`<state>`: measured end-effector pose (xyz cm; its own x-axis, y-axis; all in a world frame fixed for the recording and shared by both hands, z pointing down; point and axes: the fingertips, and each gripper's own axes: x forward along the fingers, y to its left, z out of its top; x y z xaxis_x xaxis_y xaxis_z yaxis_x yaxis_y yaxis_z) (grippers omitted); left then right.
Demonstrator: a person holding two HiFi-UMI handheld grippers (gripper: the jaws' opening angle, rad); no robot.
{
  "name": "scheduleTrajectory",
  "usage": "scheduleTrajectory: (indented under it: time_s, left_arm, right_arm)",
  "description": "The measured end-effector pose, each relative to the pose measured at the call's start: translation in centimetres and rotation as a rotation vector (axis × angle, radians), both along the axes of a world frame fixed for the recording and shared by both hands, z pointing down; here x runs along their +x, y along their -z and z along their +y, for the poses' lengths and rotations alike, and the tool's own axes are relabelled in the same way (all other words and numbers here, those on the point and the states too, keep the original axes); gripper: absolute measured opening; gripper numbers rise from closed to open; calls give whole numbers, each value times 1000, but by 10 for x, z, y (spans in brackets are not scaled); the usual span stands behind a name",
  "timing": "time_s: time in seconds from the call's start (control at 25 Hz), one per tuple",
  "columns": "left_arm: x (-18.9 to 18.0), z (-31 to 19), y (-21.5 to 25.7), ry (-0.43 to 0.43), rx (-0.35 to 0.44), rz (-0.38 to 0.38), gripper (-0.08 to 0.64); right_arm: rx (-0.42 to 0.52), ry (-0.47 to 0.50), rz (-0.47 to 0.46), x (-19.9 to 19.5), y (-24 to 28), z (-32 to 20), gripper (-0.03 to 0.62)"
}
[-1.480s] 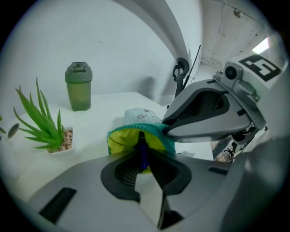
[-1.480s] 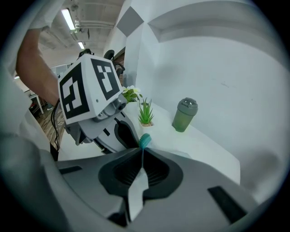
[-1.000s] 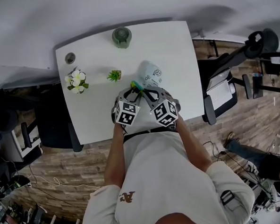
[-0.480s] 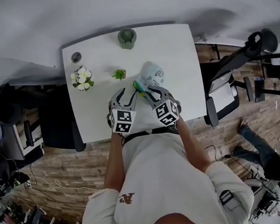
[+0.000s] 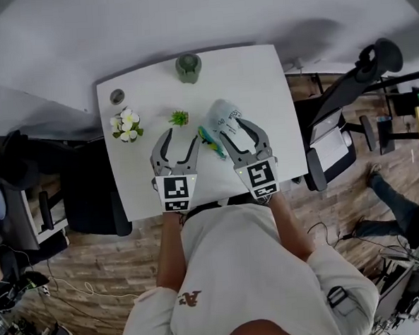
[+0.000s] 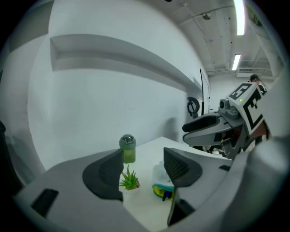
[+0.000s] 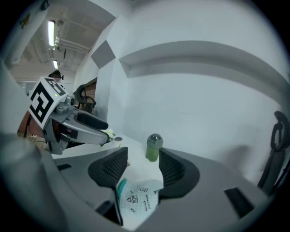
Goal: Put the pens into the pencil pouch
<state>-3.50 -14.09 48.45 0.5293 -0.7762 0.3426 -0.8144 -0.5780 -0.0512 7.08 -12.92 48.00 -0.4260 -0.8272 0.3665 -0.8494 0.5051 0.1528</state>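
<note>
You have just spread both tongs, left (image 5: 182, 134) and right (image 5: 234, 126), pinching nothing; the pencil pouch (image 5: 225, 115) lies released on the tabletop (image 5: 260, 75) just ahead of them, pens (image 5: 210, 138) at its mouth; loading looks finished.

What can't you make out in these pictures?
Pen count: the pens lie half inside the pencil pouch in the left gripper view, too small in the head view.
Pouch print: too small to read, right gripper view.
Round object at the table corner: too small to identify, head view.
</note>
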Motion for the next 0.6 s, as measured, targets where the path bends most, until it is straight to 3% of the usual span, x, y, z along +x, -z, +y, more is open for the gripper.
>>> scheduleTrajectory:
  time_s: [0.28,0.6]
  left_arm:
    - [-8,2,61,4,144,63,316]
    - [-21,8,84,5,202,85,334]
  right_arm:
    - [154,-56,-68,0,64,1,293]
    - [194,-101,-77,-3,81,15,298]
